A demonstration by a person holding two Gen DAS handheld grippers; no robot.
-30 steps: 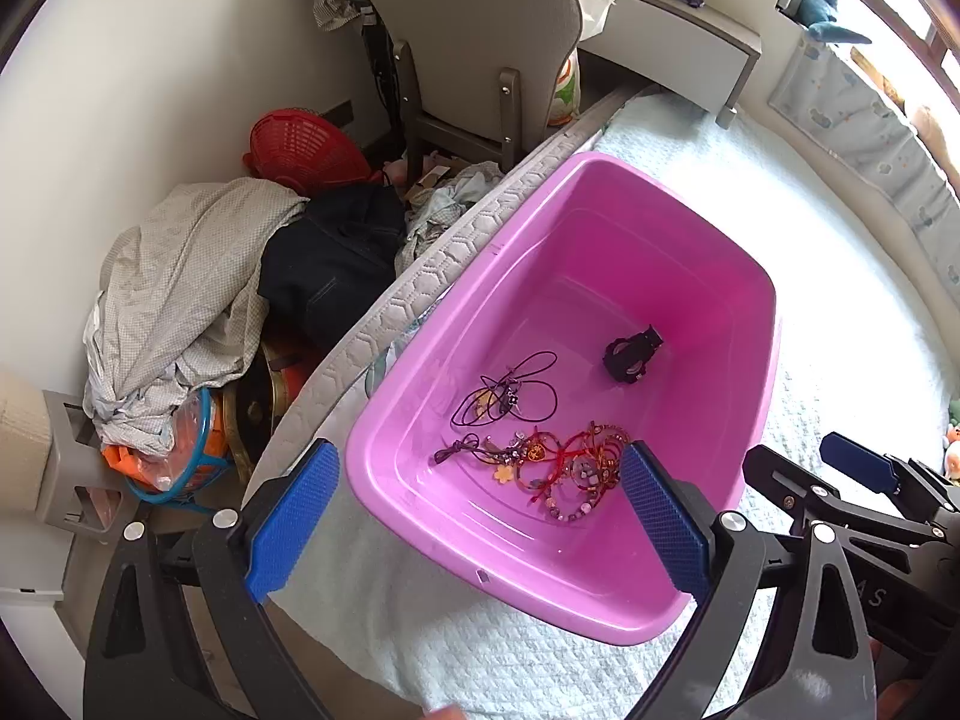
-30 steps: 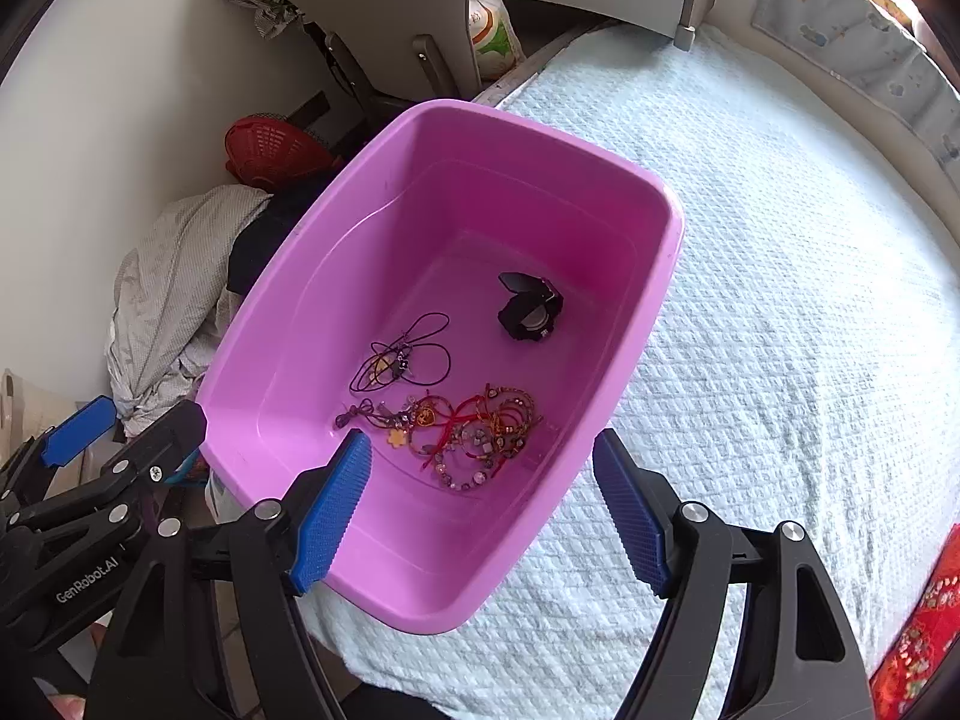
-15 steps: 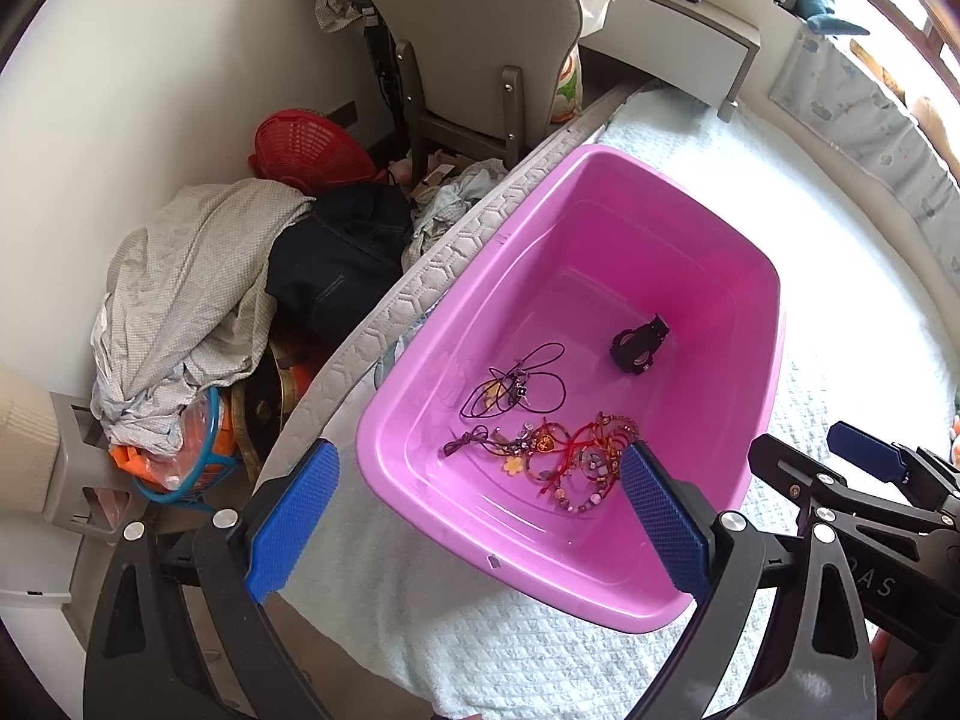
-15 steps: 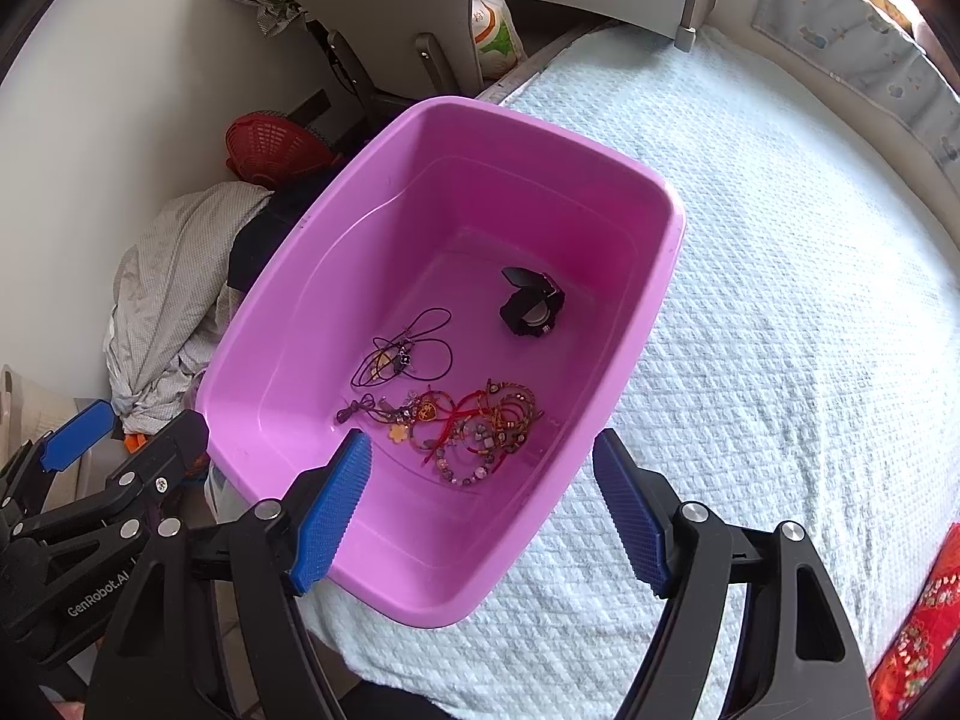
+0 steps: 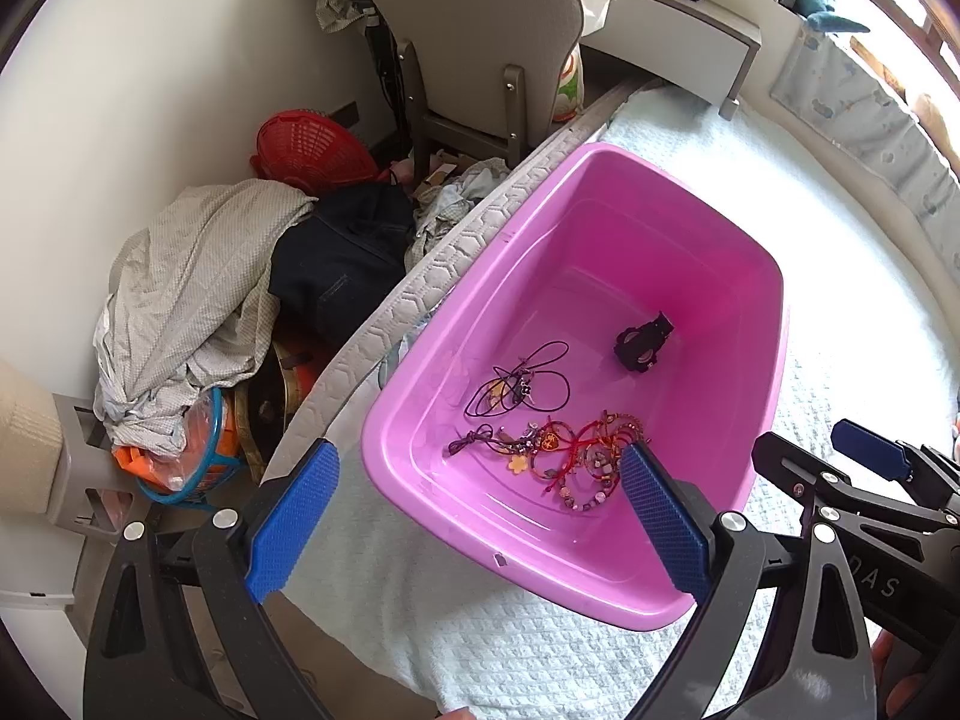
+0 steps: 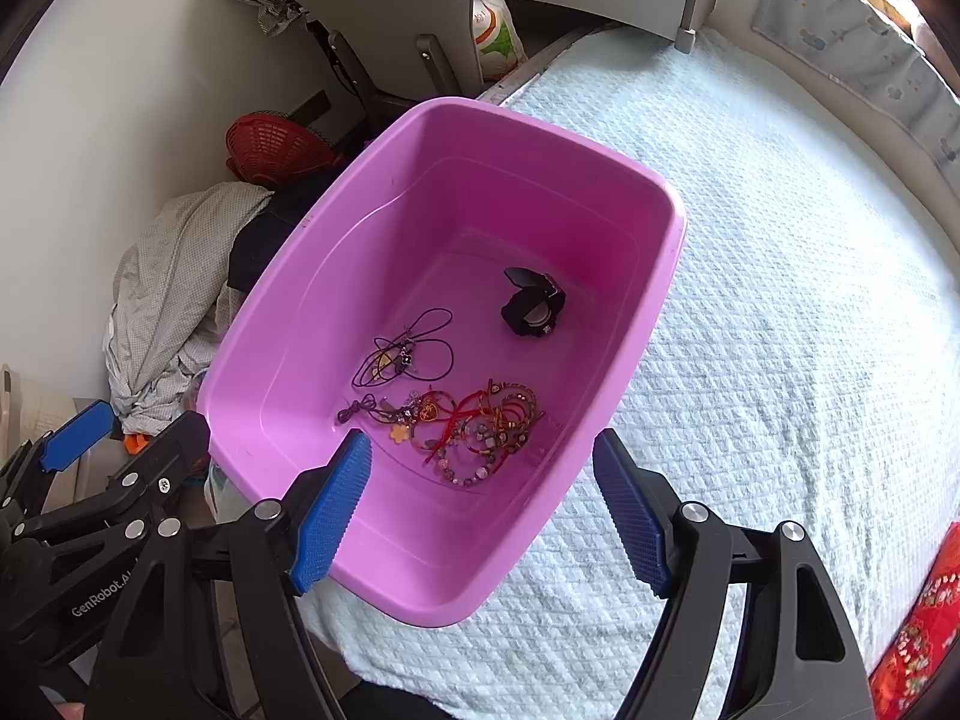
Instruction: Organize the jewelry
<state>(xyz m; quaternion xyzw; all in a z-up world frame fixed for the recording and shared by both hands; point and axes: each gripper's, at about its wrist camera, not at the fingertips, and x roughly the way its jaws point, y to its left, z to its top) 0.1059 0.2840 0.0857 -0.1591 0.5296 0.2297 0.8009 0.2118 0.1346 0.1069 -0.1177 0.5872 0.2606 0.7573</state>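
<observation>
A pink plastic tub sits on the pale blue bedspread at the bed's corner. Inside lie a black cord necklace, a tangle of red and beaded bracelets and a small black watch-like item. My left gripper is open and empty, above the tub's near left rim. My right gripper is open and empty, above the tub's near end. Each gripper shows at the edge of the other's view.
Left of the bed on the floor are a heap of grey and dark clothes, a red basket and a grey chair. A desk stands behind. The bedspread stretches to the right.
Both grippers have drawn back and up a little, so the tub looks slightly farther. Both stay open. The jewelry has not moved.
</observation>
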